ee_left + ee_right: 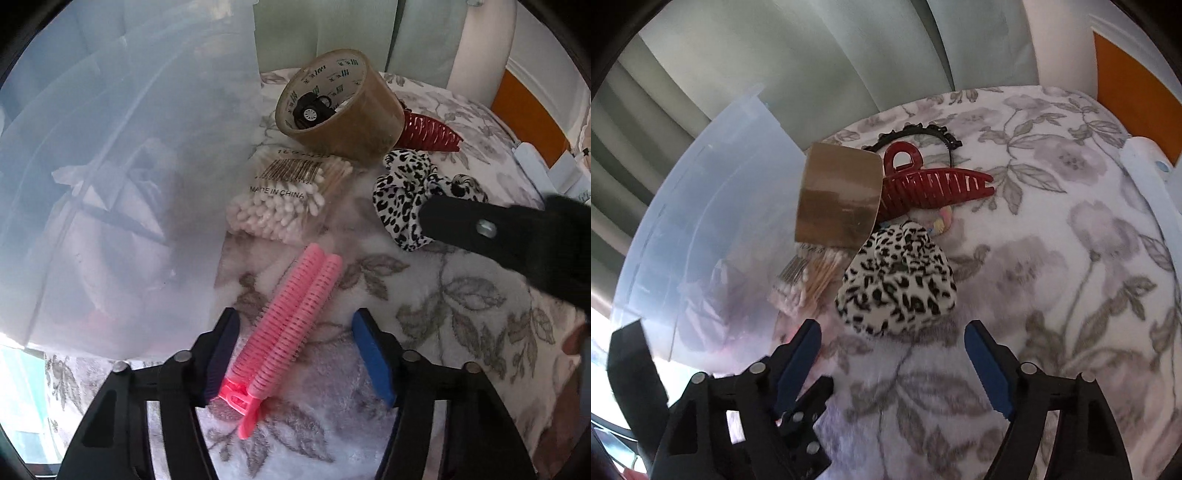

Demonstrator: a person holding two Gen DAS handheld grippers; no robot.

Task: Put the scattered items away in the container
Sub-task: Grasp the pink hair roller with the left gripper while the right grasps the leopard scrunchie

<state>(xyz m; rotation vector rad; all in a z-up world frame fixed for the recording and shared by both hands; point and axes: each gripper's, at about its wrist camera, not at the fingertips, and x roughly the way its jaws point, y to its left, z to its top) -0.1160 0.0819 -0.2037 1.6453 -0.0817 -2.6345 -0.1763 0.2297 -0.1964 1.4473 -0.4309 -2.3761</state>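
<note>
On floral blanket (461, 295), left hand-held gripper (295, 354) spread around pink roller (291, 325), right hand-held gripper (892, 354) spread

Right gripper (892, 354) gapes wide; leopard scrunchie (897, 280) at twelve o'clock, tape roll (836, 195) and translucent container (701, 236) toward ten.

You are working over a floral blanket (1052, 236). Lying directly on it: the clear plastic container (701, 236), a pink hair roller clip (291, 317), a pack of cotton swabs (288, 195), a leopard-print scrunchie (897, 288), a red claw clip (934, 188) and a black headband (923, 131).
</note>
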